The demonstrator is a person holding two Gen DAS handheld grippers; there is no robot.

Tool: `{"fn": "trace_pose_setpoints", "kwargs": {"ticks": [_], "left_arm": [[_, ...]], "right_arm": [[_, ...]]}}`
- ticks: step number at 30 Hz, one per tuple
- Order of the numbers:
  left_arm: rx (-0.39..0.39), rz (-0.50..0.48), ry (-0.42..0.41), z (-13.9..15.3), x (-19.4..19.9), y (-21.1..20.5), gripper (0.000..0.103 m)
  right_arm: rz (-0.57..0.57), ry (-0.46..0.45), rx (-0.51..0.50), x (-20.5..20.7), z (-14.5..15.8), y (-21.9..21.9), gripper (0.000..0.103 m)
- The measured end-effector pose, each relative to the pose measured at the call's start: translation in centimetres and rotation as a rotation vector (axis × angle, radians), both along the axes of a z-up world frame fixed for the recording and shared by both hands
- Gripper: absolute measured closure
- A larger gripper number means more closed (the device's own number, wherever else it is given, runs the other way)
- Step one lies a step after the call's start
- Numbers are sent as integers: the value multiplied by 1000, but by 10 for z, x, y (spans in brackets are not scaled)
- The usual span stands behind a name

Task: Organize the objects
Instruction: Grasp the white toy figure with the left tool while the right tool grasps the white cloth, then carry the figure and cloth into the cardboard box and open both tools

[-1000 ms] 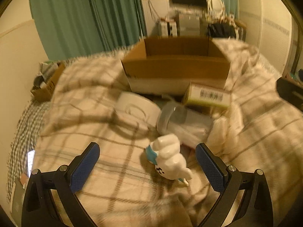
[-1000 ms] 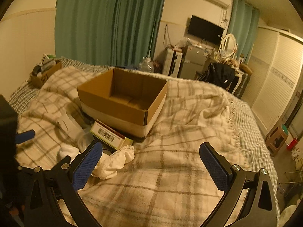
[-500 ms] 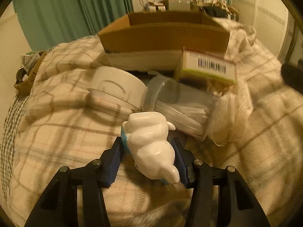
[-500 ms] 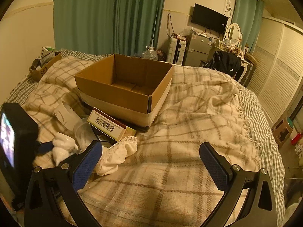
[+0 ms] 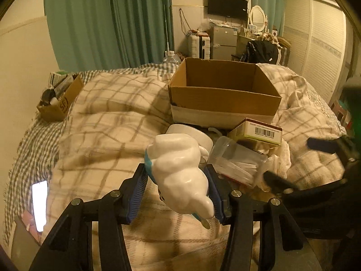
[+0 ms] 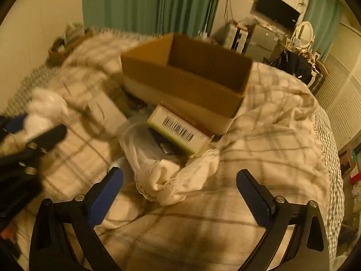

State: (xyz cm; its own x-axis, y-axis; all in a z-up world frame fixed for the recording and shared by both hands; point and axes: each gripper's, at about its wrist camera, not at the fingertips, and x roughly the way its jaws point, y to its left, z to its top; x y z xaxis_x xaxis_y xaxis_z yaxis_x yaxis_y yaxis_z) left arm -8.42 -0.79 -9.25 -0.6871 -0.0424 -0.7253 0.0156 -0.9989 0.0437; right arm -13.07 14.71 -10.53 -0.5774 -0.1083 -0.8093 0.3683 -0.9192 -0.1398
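Note:
My left gripper is shut on a white ceramic figurine with a blue collar and holds it above the plaid blanket. It also shows blurred at the left of the right wrist view. An open cardboard box stands behind, also in the right wrist view. In front of it lie a small barcode box, a clear plastic container, a white tape roll and a white cloth. My right gripper is open, just in front of the cloth.
The plaid blanket covers the bed. A lit phone lies at the bed's left edge. A small carton of clutter sits far left. Green curtains, a TV and furniture stand behind the bed.
My left gripper closed on the figurine and lifted it off the blanket. My right gripper moved forward and down toward the cloth and barcode box.

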Motion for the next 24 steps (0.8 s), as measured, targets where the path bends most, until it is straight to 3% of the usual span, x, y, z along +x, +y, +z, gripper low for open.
{"fn": "trace_pose_setpoints", "kwargs": {"ticks": [2, 5, 8, 9, 16, 24], "left_arm": [[14, 1, -8, -2, 0, -2, 51], [30, -2, -8, -3, 4, -4, 51], [35, -4, -6, -2, 6, -4, 51], [41, -4, -6, -2, 7, -4, 51], [77, -28, 3, 11, 23, 1, 51], [102, -89, 108, 80, 18, 2, 51]], "right_arm": [[1, -44, 10, -7, -12, -4, 11], [-2, -87, 19, -11, -23, -3, 36], [21, -98, -8, -8, -22, -1, 70], [25, -90, -4, -6, -20, -1, 87], [51, 18, -39, 22, 18, 7, 94], [132, 223, -105, 47, 122, 18, 95]]}}
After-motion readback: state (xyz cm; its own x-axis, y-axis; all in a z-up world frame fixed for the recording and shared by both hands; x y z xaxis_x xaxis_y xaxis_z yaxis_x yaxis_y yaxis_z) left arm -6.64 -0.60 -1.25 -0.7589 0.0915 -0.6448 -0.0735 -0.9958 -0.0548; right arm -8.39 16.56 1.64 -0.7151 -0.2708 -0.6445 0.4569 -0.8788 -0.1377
